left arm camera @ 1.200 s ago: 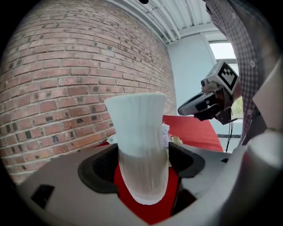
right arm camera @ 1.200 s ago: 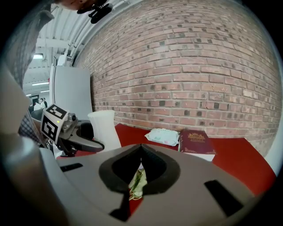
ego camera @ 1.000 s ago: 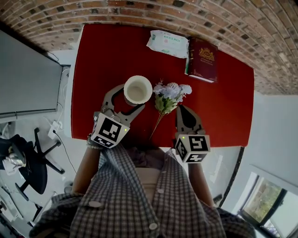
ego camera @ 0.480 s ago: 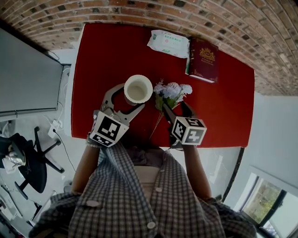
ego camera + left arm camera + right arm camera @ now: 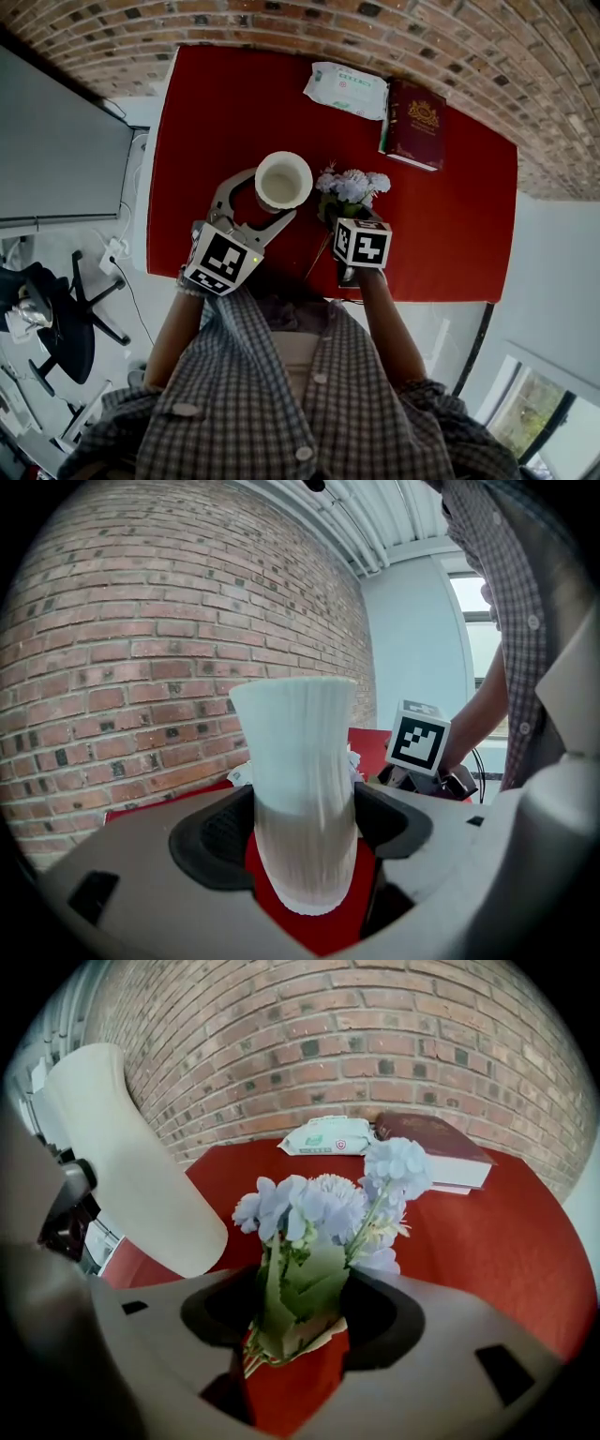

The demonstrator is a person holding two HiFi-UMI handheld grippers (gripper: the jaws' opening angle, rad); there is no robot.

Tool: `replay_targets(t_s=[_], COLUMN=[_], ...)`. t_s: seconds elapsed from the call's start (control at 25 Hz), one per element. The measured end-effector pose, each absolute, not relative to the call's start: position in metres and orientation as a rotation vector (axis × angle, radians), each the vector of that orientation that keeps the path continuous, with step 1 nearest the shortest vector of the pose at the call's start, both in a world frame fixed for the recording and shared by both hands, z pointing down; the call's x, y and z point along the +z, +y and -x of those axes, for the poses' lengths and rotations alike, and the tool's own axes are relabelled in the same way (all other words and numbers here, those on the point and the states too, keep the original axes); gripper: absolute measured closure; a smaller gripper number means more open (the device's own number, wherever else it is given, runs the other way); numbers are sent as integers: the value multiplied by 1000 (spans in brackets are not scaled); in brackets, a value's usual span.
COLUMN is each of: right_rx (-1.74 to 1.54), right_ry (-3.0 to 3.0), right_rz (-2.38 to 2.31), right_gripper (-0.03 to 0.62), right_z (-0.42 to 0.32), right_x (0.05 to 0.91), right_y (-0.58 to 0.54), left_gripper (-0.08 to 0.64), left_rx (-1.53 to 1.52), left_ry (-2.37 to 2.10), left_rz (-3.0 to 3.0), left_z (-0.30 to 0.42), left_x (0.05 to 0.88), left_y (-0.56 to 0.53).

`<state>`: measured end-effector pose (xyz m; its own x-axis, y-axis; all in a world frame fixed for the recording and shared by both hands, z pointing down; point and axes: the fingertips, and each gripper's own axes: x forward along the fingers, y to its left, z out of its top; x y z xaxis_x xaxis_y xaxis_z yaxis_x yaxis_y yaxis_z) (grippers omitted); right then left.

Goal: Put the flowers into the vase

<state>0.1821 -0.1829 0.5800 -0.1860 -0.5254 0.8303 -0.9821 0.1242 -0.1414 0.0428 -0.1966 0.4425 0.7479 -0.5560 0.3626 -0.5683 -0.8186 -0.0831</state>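
Your left gripper (image 5: 302,841) is clamped on the waist of the white vase (image 5: 283,181), which stands upright. Your right gripper (image 5: 300,1327) has the flowers (image 5: 352,185) pinched at the leafy stems, just right of the vase.

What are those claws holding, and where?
Left gripper clamps the white vase at its narrow lower body. Right gripper: jaws flank the flowers at the leafy stems; whether they grip cannot be told.

The red table (image 5: 206,112) carries vase (image 5: 283,181), flowers (image 5: 352,184), book (image 5: 417,124), wipes packet (image 5: 346,90).
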Motion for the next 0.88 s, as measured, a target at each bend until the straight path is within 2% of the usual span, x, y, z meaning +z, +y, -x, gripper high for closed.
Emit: replay_targets(t_s=[0.12,0.4,0.56,0.88], right_rx=[962,974,986,861], right_ry=[-1792,-1861,-1936,-2148], right_rz=[-1443,-1497,-1541,-1596], right_gripper=[353,508,543,555], right_z=[-182,-176,-172,-160], right_x=[584,567,549,478], right_y=[-182,-183,-187,-205], left_gripper=[215,215,215,216], left_rx=[585,562,552,552], left_ry=[-936,-934,-933,-930], left_rz=[-2906,-2907,-2906,-2900], left_z=[-43,-42,-42,-42], left_x=[443,443,443,445], left_y=[-196,-197,-197,-198])
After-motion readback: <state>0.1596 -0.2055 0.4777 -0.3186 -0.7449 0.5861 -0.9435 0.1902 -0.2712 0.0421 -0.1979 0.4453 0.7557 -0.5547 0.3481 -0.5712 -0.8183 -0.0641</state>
